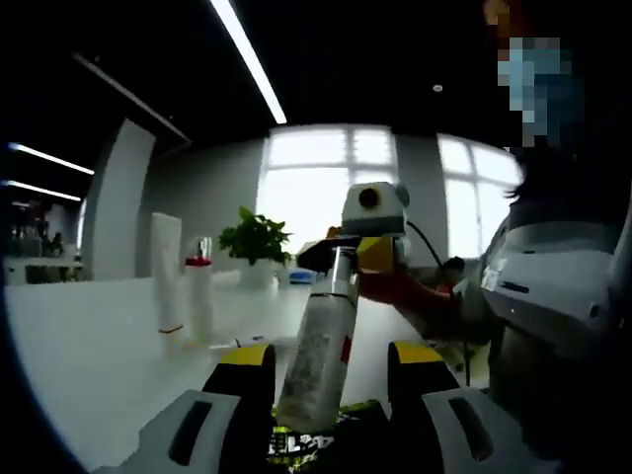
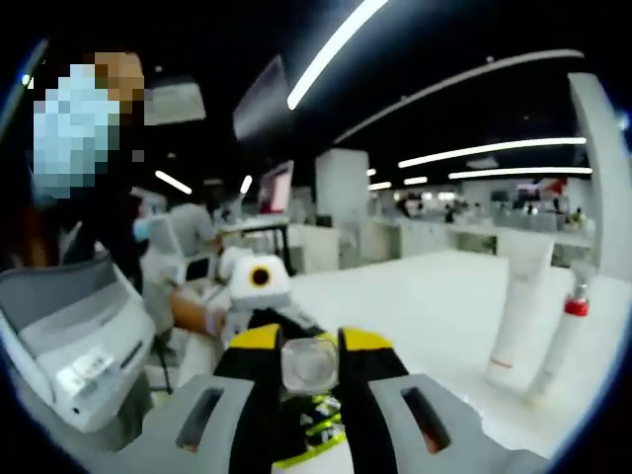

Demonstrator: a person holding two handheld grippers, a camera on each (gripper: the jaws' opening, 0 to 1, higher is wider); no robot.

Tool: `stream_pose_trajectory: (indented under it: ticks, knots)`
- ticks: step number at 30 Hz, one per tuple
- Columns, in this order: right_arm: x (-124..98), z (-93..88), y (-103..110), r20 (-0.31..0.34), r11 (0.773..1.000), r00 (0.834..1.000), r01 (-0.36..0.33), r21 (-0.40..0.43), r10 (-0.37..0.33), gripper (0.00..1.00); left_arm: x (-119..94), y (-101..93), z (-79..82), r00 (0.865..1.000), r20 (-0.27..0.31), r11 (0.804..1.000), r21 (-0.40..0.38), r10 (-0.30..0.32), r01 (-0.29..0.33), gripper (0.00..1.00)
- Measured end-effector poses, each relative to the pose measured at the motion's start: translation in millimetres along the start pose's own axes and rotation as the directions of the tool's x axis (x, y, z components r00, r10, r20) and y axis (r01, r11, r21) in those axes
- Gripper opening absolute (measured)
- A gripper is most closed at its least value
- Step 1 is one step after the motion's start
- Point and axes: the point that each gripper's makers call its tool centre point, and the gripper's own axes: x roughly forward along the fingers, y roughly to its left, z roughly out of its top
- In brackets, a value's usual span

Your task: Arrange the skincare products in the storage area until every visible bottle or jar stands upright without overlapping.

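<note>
Clear bottle [image 1: 318,357], base hidden, sits between the left gripper [image 1: 331,365] and right gripper [image 2: 310,357], both seemingly clamped on it.

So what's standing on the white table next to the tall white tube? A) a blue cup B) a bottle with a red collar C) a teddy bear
B: in the left gripper view a slim bottle with a red collar stands upright beside the tall white tube on the white table.

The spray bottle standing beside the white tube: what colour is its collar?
Red, on the spray bottle beside the white tube; clearest in the right gripper view.
</note>
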Motion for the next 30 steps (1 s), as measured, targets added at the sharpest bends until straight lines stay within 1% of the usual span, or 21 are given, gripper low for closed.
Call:
stream_pose_trajectory:
  ticks: [2, 4, 5, 6, 7, 8, 10, 11, 12, 13, 15, 16, 17, 18, 21, 22, 23, 24, 25, 26, 30]
  knots:
    - [2, 0.4, 5, 0.002, 1.000, 1.000, -0.024, 0.014, 0.024, 0.20, 2, -3.5, -6.0, 1.000, -0.029, 1.000, 0.027, -0.007, 0.008, 0.34]
    - [4, 2.0, 9, 0.014, 0.999, 0.999, -0.047, 0.022, 0.047, 0.20, 4, -8.7, -11.9, 0.998, -0.059, 0.999, 0.031, -0.027, 0.029, 0.25]
    - [5, 2.2, 12, 0.016, 0.998, 0.998, -0.059, 0.025, 0.058, 0.20, 4, -12.7, -13.1, 0.997, -0.066, 0.998, 0.031, -0.048, 0.050, 0.24]
    - [6, 3.5, 14, 0.027, 0.997, 0.998, -0.066, 0.029, 0.065, 0.20, 4, -14.8, -14.9, 0.995, -0.077, 0.998, 0.010, -0.059, 0.060, 0.24]
    - [7, 5.6, 15, 0.043, 0.997, 0.996, -0.075, 0.025, 0.074, 0.20, 5, -15.0, -14.6, 0.995, -0.076, 0.998, 0.011, -0.061, 0.062, 0.23]
    - [8, 8.5, 17, 0.067, 0.997, 0.994, -0.083, 0.002, 0.082, 0.20, 5, -15.7, -14.6, 0.995, -0.076, 0.998, 0.013, -0.062, 0.063, 0.23]
    - [10, 15.9, 23, 0.134, 0.991, 0.984, -0.103, -0.082, 0.114, 0.21, 4, -15.6, -12.9, 0.995, -0.070, 0.998, 0.021, -0.065, 0.066, 0.22]
    - [10, 19.0, 24, 0.160, 0.988, 0.980, -0.100, -0.118, 0.119, 0.21, 2, -15.5, -11.0, 0.996, -0.061, 0.997, 0.030, -0.072, 0.074, 0.22]
    - [9, 22.6, 24, 0.195, 0.983, 0.974, -0.079, -0.164, 0.110, 0.22, 1, -15.0, -9.0, 0.995, -0.054, 0.997, 0.024, -0.078, 0.079, 0.22]
    - [9, 22.1, 19, 0.197, 0.983, 0.978, -0.037, -0.181, 0.073, 0.25, 0, -15.2, -4.5, 0.996, -0.030, 0.996, -0.002, -0.085, 0.085, 0.22]
    - [10, 20.7, 18, 0.183, 0.986, 0.981, -0.042, -0.163, 0.072, 0.46, -2, -12.0, 0.4, 0.997, -0.006, 0.997, -0.018, -0.080, 0.080, 0.22]
    - [10, 19.7, 19, 0.181, 0.988, 0.980, -0.059, -0.140, 0.084, 0.59, -3, -9.6, 2.5, 0.997, 0.005, 0.997, -0.024, -0.075, 0.075, 0.22]
    - [11, 19.5, 19, 0.185, 0.991, 0.979, -0.069, -0.112, 0.089, 0.65, -4, -7.6, 4.2, 0.997, 0.015, 0.997, -0.031, -0.069, 0.070, 0.22]
    - [11, 19.0, 19, 0.190, 0.993, 0.978, -0.074, -0.093, 0.090, 0.66, -3, -7.7, 4.3, 0.997, 0.021, 0.997, -0.036, -0.068, 0.069, 0.22]
    - [9, 18.4, 15, 0.204, 0.995, 0.975, -0.075, -0.061, 0.086, 0.57, -3, -7.0, 6.9, 0.997, 0.041, 0.997, -0.048, -0.066, 0.068, 0.22]
    - [8, 19.8, 14, 0.218, 0.996, 0.972, -0.080, -0.042, 0.088, 0.55, -2, -7.7, 7.2, 0.997, 0.044, 0.996, -0.049, -0.069, 0.071, 0.22]
    - [6, 23.6, 14, 0.245, 0.995, 0.965, -0.096, -0.010, 0.095, 0.56, -2, -8.2, 7.4, 0.997, 0.044, 0.996, -0.049, -0.070, 0.072, 0.22]
    - [6, 24.5, 13, 0.254, 0.995, 0.962, -0.102, 0.011, 0.096, 0.57, -2, -8.8, 7.7, 0.996, 0.045, 0.996, -0.048, -0.071, 0.073, 0.22]
    - [6, 23.6, 11, 0.254, 0.993, 0.963, -0.107, 0.054, 0.090, 0.57, -1, -9.6, 7.5, 0.996, 0.044, 0.996, -0.049, -0.074, 0.076, 0.22]
    - [6, 21.2, 9, 0.246, 0.991, 0.965, -0.111, 0.072, 0.090, 0.56, -1, -10.6, 7.3, 0.996, 0.044, 0.996, -0.045, -0.074, 0.076, 0.22]
    - [10, 6.7, 4, 0.200, 0.992, 0.977, -0.090, 0.084, 0.072, 0.50, 0, -11.8, 9.7, 0.996, 0.056, 0.997, -0.035, -0.073, 0.075, 0.22]
